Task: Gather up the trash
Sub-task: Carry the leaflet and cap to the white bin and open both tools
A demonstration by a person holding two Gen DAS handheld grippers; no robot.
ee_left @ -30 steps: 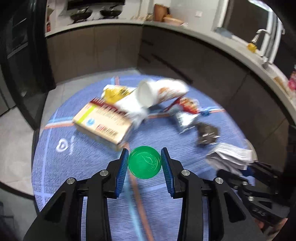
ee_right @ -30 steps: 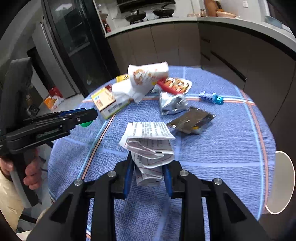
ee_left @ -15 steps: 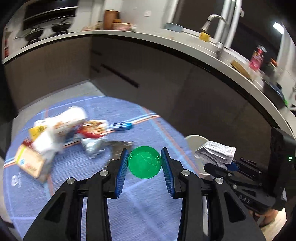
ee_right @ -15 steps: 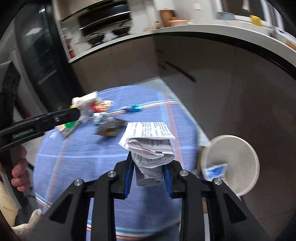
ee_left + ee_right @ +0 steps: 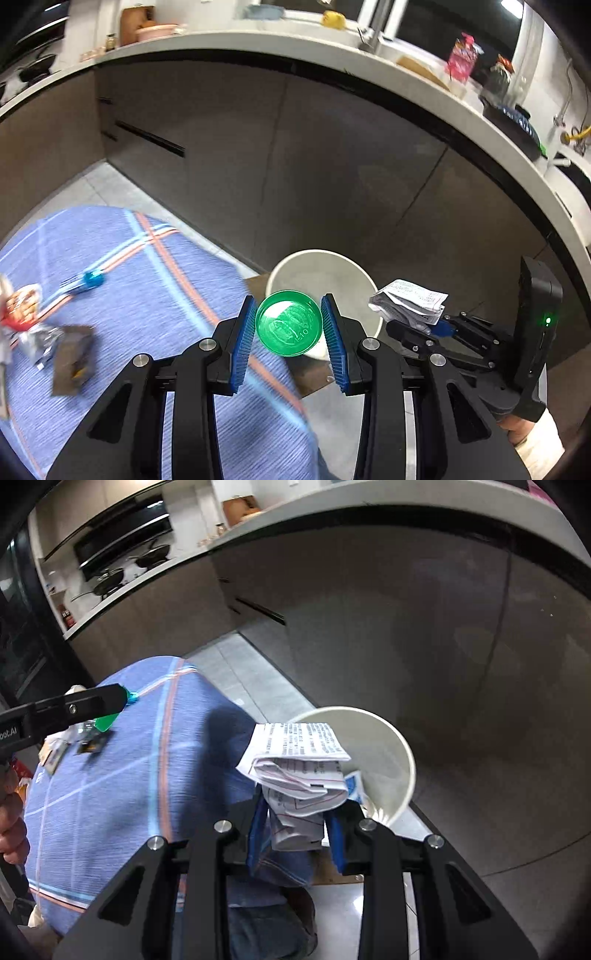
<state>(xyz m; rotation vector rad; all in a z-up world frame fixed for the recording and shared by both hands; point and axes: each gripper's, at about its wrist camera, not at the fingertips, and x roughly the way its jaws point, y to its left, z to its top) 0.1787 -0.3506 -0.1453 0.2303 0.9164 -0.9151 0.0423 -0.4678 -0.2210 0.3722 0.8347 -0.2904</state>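
Bin [image 5: 400,753]: white, round, open-topped, on the floor just past the table edge, in front of the grey cabinets [image 5: 406,635]
Bin contents: a blue-and-white packet [image 5: 355,786] against the inner wall; the rest of the inside is hidden by the paper in the right view
Left gripper [image 5: 289,325]: blue pads [image 5: 242,338] pinch a green lid [image 5: 288,323] by its rim; in the left view the lid sits in front of the bin's near rim [image 5: 317,254]
Right gripper [image 5: 295,829]: clamped on a folded printed paper [image 5: 299,760], held over the bin's near side
Table [image 5: 147,295]: blue checked cloth, round edge ends just short of the bin
Left on table: a blue wrapper [image 5: 86,280], a red-and-white packet [image 5: 18,306], a foil scrap [image 5: 40,341] and a dark pouch [image 5: 72,358], all blurred, well apart from the bin
Open room: bare tiled floor [image 5: 255,679] between table and cabinets
Left view only: the countertop [image 5: 406,85] with clutter, the paper [image 5: 408,301] seen from the side beside the bin
Right view only: the packet in the bin, the stove with pans [image 5: 122,568], the left gripper [image 5: 110,705] from the side above the table
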